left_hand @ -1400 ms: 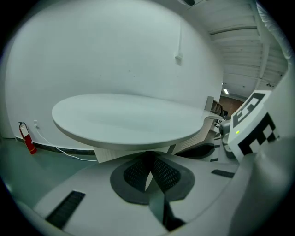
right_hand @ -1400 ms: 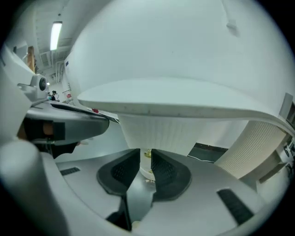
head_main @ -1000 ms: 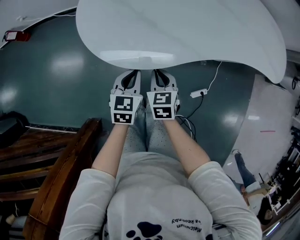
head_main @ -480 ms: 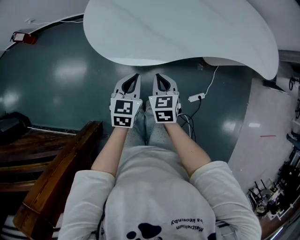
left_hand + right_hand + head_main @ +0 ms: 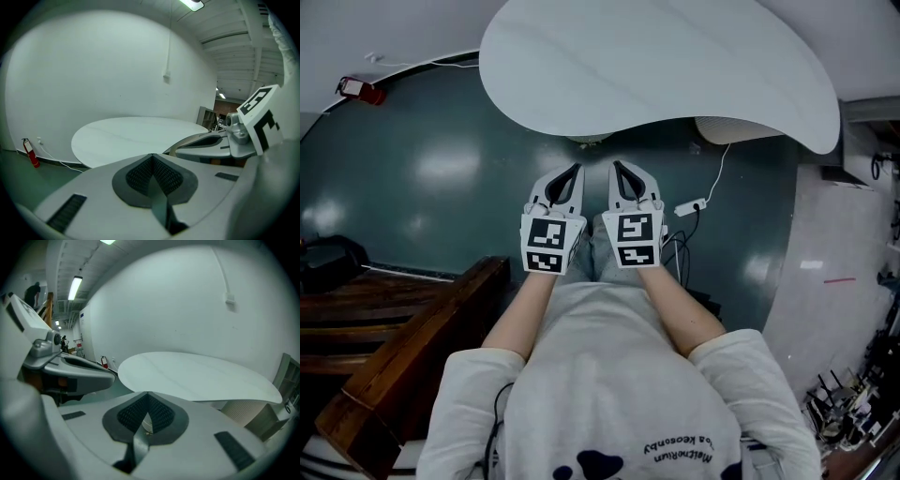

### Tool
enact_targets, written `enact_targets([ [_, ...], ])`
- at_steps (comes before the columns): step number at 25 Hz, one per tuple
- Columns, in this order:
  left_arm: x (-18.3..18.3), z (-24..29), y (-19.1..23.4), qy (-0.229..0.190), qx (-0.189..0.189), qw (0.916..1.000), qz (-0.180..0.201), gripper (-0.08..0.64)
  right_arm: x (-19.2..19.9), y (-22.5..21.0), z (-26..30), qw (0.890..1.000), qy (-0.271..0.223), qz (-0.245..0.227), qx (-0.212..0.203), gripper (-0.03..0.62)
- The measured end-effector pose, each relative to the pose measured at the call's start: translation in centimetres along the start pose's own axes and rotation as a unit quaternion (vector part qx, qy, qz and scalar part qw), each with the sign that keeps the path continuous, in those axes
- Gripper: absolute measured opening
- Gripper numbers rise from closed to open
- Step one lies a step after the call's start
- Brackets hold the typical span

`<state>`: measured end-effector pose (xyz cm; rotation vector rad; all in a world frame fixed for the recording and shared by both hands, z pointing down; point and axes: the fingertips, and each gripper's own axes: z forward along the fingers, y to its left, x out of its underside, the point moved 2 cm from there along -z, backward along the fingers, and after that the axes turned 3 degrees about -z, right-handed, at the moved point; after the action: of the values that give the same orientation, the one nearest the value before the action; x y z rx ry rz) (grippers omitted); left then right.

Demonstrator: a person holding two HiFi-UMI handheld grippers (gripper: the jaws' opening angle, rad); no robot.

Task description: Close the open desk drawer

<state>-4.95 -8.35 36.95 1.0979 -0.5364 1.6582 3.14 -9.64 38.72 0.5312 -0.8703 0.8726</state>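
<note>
one floor (image 5: 441, 178): dark green, glossy, under everything.
worktop (image 5: 656, 66): white, rounded, ahead of both tongs and apart from them.
left tongs (image 5: 572, 172): jaws pressed together, nothing between.
right tongs (image 5: 620, 169): jaws together, empty, just beside the left.
drawer: cannot be made out in any view.

A bare workshop-like hall. A white table (image 5: 656, 66) stands on glossy green floor (image 5: 441, 187). A fire extinguisher (image 5: 356, 90) sits left of the table.

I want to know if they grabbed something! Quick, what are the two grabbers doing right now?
Left gripper: shut, nothing between its jaws.
Right gripper: shut, nothing between its jaws.
</note>
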Motion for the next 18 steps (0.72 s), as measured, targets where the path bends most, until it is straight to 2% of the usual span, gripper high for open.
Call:
enact_targets([
  [7, -3.7, -3.8, -1.8, -0.041, 0.0, 0.9991, 0.006, 0.006, -5.5, -0.1, -4.9, 0.997, -0.076, 0.0, 0.006, 0.015],
  [12, -6.1, -6.0, -2.8, -0.069, -0.005, 0.9975, 0.01, 0.006, -7.8, 0.2, -8.1, 0.994, -0.111, -0.004, 0.004, 0.015],
  [18, -9.4, -8.4, -4.2, -0.108, -0.017, 0.9932, 0.04, 0.006, -10.2, 0.2, -11.0, 0.989, -0.146, -0.029, 0.004, 0.015],
])
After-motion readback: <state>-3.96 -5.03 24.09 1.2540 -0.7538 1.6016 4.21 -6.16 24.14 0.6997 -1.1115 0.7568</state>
